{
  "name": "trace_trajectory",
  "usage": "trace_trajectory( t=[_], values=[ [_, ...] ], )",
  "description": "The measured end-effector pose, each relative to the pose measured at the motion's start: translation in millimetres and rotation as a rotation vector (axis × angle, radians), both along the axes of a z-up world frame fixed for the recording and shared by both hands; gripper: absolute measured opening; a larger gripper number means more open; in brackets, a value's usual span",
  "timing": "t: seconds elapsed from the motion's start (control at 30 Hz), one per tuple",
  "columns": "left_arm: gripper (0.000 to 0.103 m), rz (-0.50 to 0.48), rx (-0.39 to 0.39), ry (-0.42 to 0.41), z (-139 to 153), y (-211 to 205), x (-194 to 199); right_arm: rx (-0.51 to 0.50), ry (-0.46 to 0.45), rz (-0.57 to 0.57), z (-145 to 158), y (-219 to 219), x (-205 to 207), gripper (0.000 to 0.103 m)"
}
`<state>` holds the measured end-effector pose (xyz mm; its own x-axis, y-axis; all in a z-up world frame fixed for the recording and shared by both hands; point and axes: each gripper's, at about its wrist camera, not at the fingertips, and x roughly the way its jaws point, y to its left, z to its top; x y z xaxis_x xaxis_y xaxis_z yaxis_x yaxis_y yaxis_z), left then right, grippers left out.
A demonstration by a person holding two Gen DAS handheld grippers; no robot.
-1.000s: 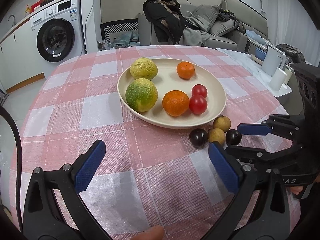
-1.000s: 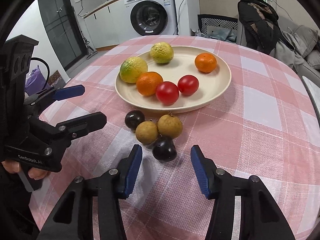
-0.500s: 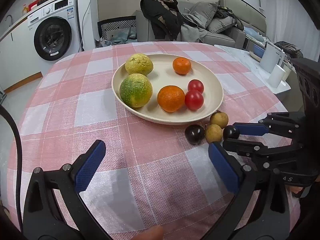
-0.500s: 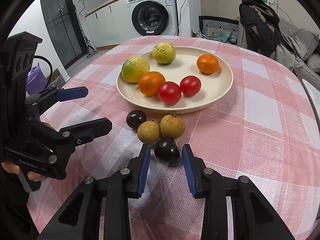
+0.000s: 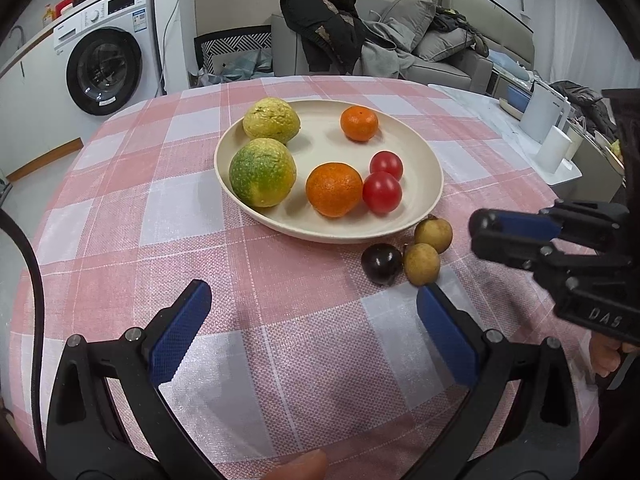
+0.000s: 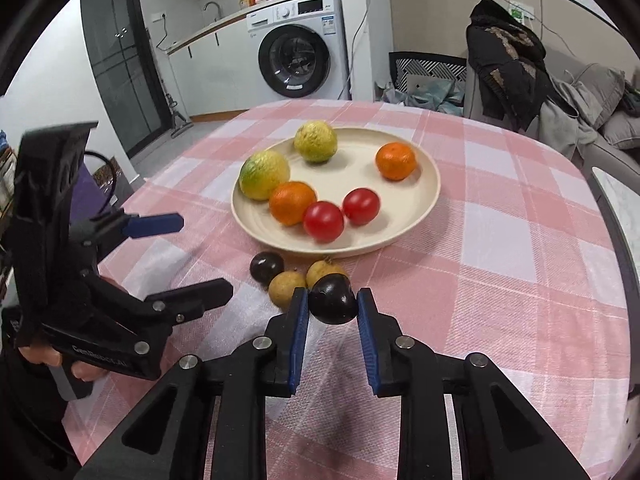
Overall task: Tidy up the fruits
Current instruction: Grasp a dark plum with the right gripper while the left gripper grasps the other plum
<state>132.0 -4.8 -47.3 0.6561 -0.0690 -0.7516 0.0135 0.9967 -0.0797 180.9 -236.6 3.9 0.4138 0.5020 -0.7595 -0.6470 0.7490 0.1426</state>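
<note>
A cream plate (image 5: pixel 424 152) (image 6: pixel 424 200) holds two green-yellow citrus, two oranges and two red tomatoes. In front of it on the checked cloth lie a dark plum (image 5: pixel 381 263) (image 6: pixel 267 267) and two brown longans (image 5: pixel 422 264) (image 6: pixel 286 289). My right gripper (image 6: pixel 333 300) is shut on a second dark plum (image 6: pixel 333 304), lifted off the cloth just above the longans. In the left wrist view the right gripper (image 5: pixel 480 236) is at the right and the plum in it is hidden. My left gripper (image 5: pixel 312 320) (image 6: pixel 200 256) is open and empty, low over the cloth.
A round table with a pink checked cloth (image 5: pixel 160 216) carries everything. A washing machine (image 6: pixel 304 60) stands behind. A sofa with clothes (image 5: pixel 360 40) is at the back. A side table with white containers (image 5: pixel 548 140) is to the right.
My right gripper has closed on the near dark plum and lifted it off the cloth. The left gripper has stayed open and shifted a little.
</note>
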Motion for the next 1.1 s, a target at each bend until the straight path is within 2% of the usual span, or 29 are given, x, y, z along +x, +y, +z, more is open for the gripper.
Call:
trace_trajectory(
  t=[0.17, 0.33, 0.47, 0.57, 0.83, 1.0, 1.1],
  values=[
    [0.102, 0.041, -0.012, 0.029, -4.4, 0.4, 8.1, 0.009, -0.007, -0.033, 4.9, -8.4, 4.4, 0.025],
    [0.102, 0.03, 0.014, 0.053, -9.8, -4.6, 14.8, 0.012, -0.008, -0.046, 5.2, -11.9, 7.8, 0.025],
    [0.085, 0.002, 0.033, 0.094, -17.2, -9.9, 22.3, 0.007, -0.008, -0.05, 4.5, -13.8, 8.5, 0.025],
    [0.075, -0.022, 0.051, 0.088, -16.7, -15.9, 24.2, 0.008, -0.009, -0.056, 5.7, -16.8, 9.7, 0.025],
    [0.063, -0.081, 0.087, 0.067, -13.9, -33.0, 28.0, 0.019, -0.021, -0.078, 11.7, -24.8, 11.9, 0.025],
    [0.056, -0.102, 0.083, 0.068, -13.3, -38.7, 30.6, 0.022, -0.02, -0.077, 13.2, -26.7, 11.0, 0.025],
    [0.046, -0.107, 0.069, 0.068, -13.0, -37.8, 31.5, 0.022, -0.017, -0.081, 12.8, -28.0, 12.0, 0.025]
  ],
)
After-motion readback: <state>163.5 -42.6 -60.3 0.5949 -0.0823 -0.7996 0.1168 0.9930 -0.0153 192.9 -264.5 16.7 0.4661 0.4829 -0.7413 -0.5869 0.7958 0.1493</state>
